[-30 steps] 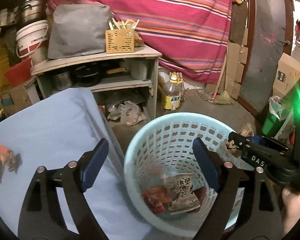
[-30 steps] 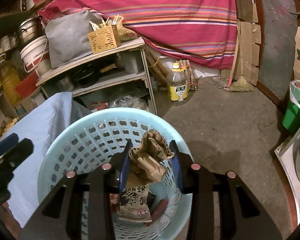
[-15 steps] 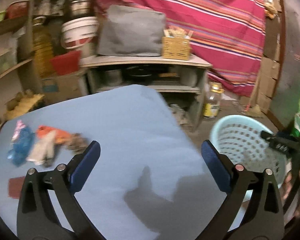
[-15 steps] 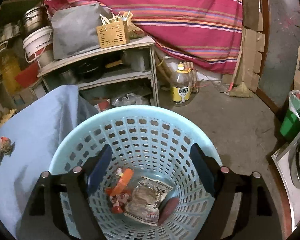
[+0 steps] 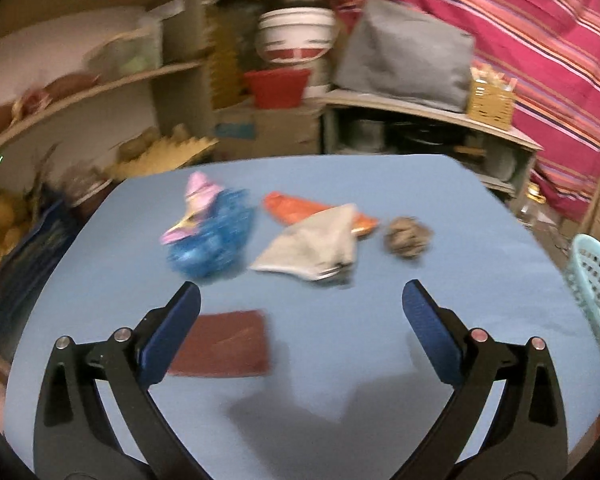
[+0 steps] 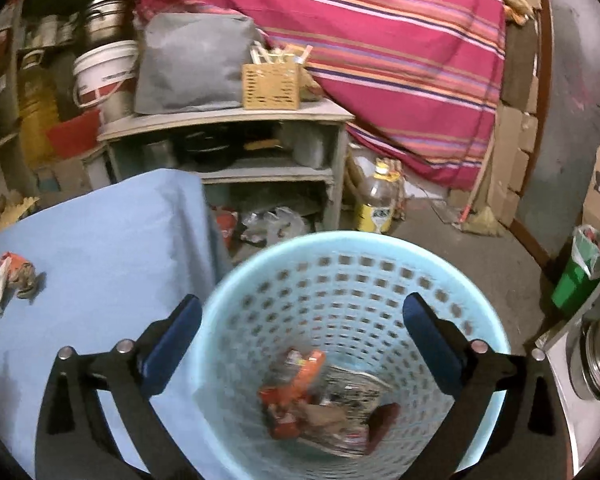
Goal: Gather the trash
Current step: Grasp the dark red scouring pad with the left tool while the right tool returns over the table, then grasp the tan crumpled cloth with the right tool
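My left gripper [image 5: 301,305] is open and empty above the blue table [image 5: 440,264]. Ahead of it lie a dark red flat packet [image 5: 224,344], a blue crinkled wrapper [image 5: 214,240] with a pink wrapper [image 5: 198,200] on it, a grey pouch [image 5: 316,248] over an orange wrapper [image 5: 292,206], and a brown crumpled ball [image 5: 408,236]. My right gripper [image 6: 302,306] is open and empty over the light blue perforated basket [image 6: 340,276], which holds several wrappers [image 6: 300,392].
The basket's rim [image 5: 592,276] shows at the table's right edge. Behind stand a grey shelf unit [image 6: 228,120] with a wicker box [image 6: 271,86], a white bucket [image 6: 104,72], a striped cloth [image 6: 380,40], an oil bottle [image 6: 376,204] and a green bin [image 6: 576,280].
My right gripper opened and dropped the brown crumpled paper into the basket. My left gripper swung left from over the basket to over the table's trash.
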{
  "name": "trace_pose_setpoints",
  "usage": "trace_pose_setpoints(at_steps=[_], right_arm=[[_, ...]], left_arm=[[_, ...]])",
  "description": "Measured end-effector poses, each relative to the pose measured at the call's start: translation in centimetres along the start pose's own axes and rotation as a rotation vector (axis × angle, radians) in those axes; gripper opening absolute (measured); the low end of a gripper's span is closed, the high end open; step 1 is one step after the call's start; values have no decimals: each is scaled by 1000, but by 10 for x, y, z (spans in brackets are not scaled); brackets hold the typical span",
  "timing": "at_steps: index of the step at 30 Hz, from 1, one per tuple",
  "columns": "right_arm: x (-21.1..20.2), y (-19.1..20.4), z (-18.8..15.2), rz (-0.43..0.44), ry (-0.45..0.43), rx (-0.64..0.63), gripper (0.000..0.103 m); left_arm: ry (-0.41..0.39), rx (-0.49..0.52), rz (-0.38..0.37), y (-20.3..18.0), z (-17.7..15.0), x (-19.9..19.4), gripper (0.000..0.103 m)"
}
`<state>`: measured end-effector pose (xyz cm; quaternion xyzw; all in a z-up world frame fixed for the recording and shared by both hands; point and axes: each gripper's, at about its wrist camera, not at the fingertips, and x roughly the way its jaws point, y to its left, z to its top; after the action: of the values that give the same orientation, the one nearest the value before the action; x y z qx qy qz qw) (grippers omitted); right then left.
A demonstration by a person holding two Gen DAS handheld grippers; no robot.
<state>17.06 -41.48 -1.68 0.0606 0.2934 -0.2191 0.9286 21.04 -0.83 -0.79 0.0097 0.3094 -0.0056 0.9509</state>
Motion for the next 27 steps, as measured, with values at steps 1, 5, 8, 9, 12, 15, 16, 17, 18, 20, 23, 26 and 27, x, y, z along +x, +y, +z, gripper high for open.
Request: trace_pose_setpoints(at_steps=[1,5,8,9,12,15,16,17,18,20,23,26,27], right_arm=[[-1,11,0,9,-1,-8,98],[3,48,-2,44,20,-41,98],[6,70,-4,59,27,-46,98],[6,76,-4,74,23,-40,98],[9,90,-5,99,26,-31,98],[12,100,-5,124,40,-23,99],[14,104,-5,136,44,-17,99],[15,107,-5,147,47,-14,99],[16,112,-4,156,48,-16,99],[16,123,-5,166,38,-34,99],[14,138,-6,189,13,-47,99],[18,155,-7,212,58,-65,99],[18,159,-7,211,71,-71,99]], left_arm=[[8,-14,11,9,-3,2,98],[63,-30,64,40,-14,21,98],[105,-43,64,53,-20,31,98],[122,-49,57,56,-22,35,98],[169,-62,48,61,-25,46,98],[207,-81,10,65,-25,56,98],[218,-82,8,66,-24,59,98],[225,-82,8,64,-24,61,98],[237,-82,3,63,-24,65,98],[262,-78,-3,63,-24,72,98],[310,-80,-15,62,-25,80,95],[307,-85,-17,64,-25,80,87],[306,-81,-15,63,-25,81,84]])
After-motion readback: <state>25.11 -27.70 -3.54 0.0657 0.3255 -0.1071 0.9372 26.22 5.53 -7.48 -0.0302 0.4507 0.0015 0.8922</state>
